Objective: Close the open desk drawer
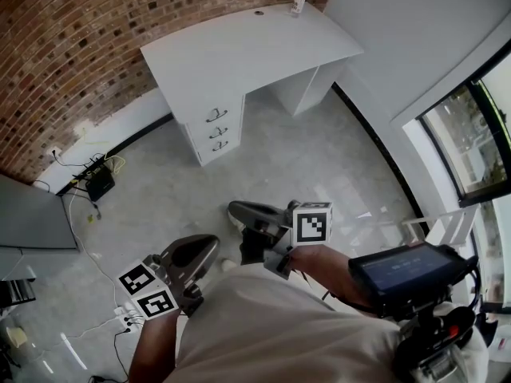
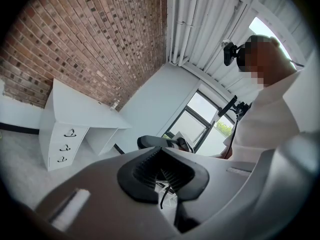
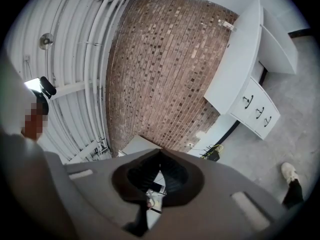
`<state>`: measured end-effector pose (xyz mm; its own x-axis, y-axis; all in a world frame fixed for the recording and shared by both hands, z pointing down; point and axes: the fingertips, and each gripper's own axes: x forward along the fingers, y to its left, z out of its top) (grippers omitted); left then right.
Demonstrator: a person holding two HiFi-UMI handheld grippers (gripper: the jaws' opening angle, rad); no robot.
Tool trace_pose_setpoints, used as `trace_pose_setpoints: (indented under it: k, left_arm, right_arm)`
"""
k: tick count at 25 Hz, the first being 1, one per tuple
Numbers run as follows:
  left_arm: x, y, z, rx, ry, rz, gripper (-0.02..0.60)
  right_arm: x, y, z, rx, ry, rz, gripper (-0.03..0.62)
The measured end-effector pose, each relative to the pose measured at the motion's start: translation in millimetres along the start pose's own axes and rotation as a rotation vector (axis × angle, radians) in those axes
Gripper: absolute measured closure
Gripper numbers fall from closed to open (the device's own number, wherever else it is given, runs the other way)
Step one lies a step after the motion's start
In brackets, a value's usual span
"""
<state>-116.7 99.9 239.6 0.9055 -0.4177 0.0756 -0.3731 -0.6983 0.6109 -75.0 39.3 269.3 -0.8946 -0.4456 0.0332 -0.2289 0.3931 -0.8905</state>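
Observation:
A white desk (image 1: 239, 50) stands against the brick wall, far ahead of me. Its drawer unit (image 1: 214, 130) has three drawers with dark handles, and all three fronts look flush from here. The same drawers (image 2: 64, 145) show in the left gripper view and, as drawers (image 3: 257, 111), in the right gripper view. My left gripper (image 1: 209, 244) and right gripper (image 1: 239, 211) are held close to my body over the floor, well short of the desk. The left gripper (image 2: 161, 151) and the right gripper (image 3: 161, 154) both have their jaws together with nothing between them.
A small bottle (image 1: 299, 2) stands at the desk's far corner. A black box with cables (image 1: 100, 183) lies on the floor by the wall at left, near a grey cabinet (image 1: 32, 214). Windows (image 1: 471, 142) run along the right. My shoe (image 3: 289, 171) is on the grey floor.

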Motion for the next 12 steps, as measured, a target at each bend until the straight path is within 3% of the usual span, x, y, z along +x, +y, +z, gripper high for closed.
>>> trace_pose_setpoints:
  k: [12]
  left_arm:
    - [-14, 2, -9, -0.029, -0.024, 0.023, 0.577]
  right_arm:
    - [7, 17, -12, -0.055, 0.031, 0.035, 0.591]
